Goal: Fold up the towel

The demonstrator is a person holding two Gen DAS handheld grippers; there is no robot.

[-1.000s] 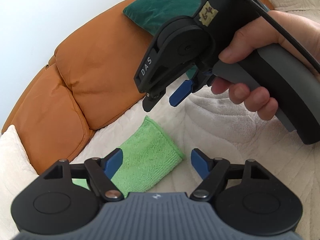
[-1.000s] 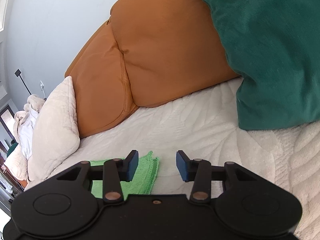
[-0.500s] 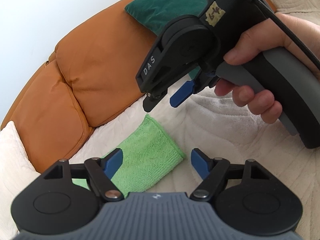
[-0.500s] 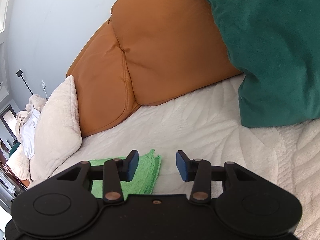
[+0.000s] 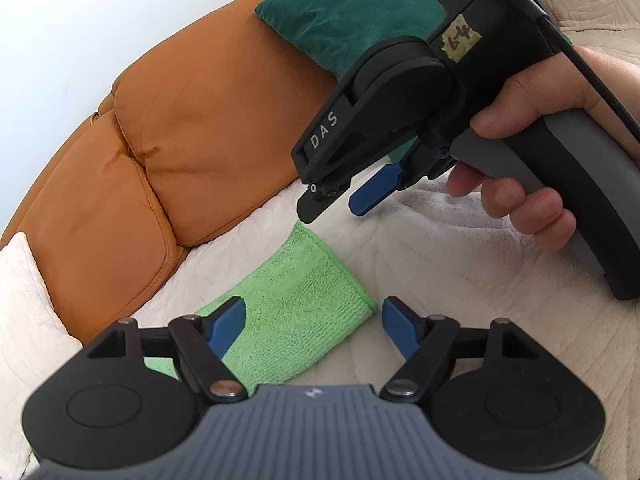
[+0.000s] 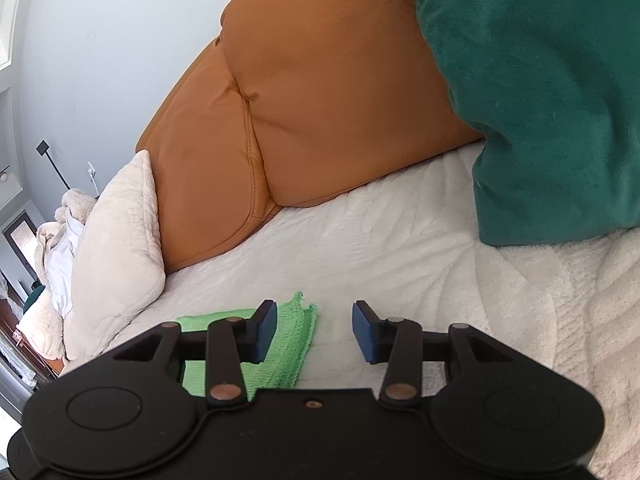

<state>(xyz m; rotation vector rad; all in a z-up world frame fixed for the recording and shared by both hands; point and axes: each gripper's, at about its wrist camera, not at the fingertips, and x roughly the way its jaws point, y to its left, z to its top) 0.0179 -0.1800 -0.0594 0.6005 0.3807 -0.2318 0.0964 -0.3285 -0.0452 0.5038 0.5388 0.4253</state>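
The towel [image 5: 296,312] is seen folded into a narrow green strip, lying flat on the white bedspread [image 5: 460,280]. In the left wrist view it lies just ahead of and below the left gripper [image 5: 312,326], reaching from under the left finger to short of the right finger; no pad is seen pressing on it. The left gripper is held wide, with nothing between its 2 blue pads [image 5: 226,330].

The right gripper [image 5: 336,204] is seen in that same view above and beyond the towel, clear of the cloth, held by a hand [image 5: 532,168] wrapped around its grey handle. In its own view, the right gripper [image 6: 314,332] is held at a narrower gap, with nothing gripped. The towel [image 6: 288,344] lies below its left finger, stacked layers showing at the near edge, while bare bedspread [image 6: 400,248] is seen under the gap and the right finger.

Ahead of both grippers, an orange cushion [image 6: 320,100] is propped at the back, a teal pillow [image 6: 540,80] to its right and a cream pillow [image 6: 120,248] to its left.
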